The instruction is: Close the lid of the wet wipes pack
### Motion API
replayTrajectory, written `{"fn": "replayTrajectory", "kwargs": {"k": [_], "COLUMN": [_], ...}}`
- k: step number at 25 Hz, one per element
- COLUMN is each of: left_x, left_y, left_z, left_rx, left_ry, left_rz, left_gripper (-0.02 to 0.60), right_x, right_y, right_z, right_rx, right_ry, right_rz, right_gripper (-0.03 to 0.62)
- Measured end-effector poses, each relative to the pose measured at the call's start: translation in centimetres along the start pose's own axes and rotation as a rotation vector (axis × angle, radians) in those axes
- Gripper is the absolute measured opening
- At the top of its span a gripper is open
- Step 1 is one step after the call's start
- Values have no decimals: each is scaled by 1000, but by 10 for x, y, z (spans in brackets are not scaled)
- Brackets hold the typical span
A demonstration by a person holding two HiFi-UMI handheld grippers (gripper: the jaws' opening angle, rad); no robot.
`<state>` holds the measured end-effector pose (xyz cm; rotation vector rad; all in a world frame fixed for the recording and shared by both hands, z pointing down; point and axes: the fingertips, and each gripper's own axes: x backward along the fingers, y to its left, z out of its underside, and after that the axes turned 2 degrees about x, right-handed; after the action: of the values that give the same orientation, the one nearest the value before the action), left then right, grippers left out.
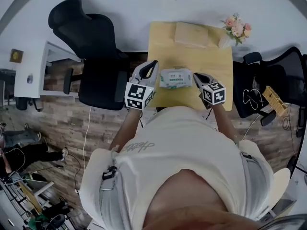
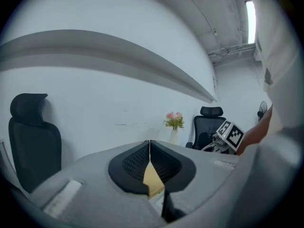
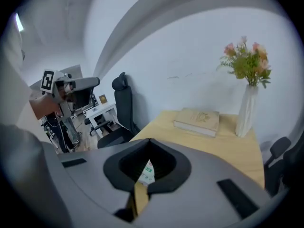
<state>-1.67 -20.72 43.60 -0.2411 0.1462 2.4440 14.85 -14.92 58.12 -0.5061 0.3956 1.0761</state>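
Observation:
The wet wipes pack [image 1: 175, 78], white with green print, lies flat near the front edge of the wooden table [image 1: 187, 56]. I cannot tell how its lid stands. My left gripper [image 1: 152, 63] hovers just left of the pack, my right gripper [image 1: 195, 75] just right of it; neither touches it. In the left gripper view the left gripper [image 2: 150, 145] has its jaws pressed together with nothing between them. In the right gripper view the right gripper [image 3: 149, 142] is also shut and empty, and a sliver of the pack [image 3: 147, 173] shows below its jaws.
A tan book [image 1: 192, 34] lies at the table's back edge, and a white vase of flowers [image 1: 236, 28] stands at the back right corner. One black office chair [image 1: 93, 56] is left of the table, another [image 1: 273, 80] on the right.

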Motion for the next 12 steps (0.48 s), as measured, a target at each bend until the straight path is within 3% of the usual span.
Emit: {"fn": "replayTrajectory", "kwargs": {"k": [8, 12], "left_x": [-8, -6], "left_y": [-29, -34], "left_z": [-57, -94], "left_rx": [24, -29], "left_ry": [-78, -139], "left_rz": [112, 122], "left_gripper": [17, 17], "right_x": [46, 74], "right_y": [6, 10], "right_z": [-100, -144], "right_rx": [83, 146], "right_ry": [-208, -299], "right_rz": [2, 4], "right_gripper": [2, 2]}}
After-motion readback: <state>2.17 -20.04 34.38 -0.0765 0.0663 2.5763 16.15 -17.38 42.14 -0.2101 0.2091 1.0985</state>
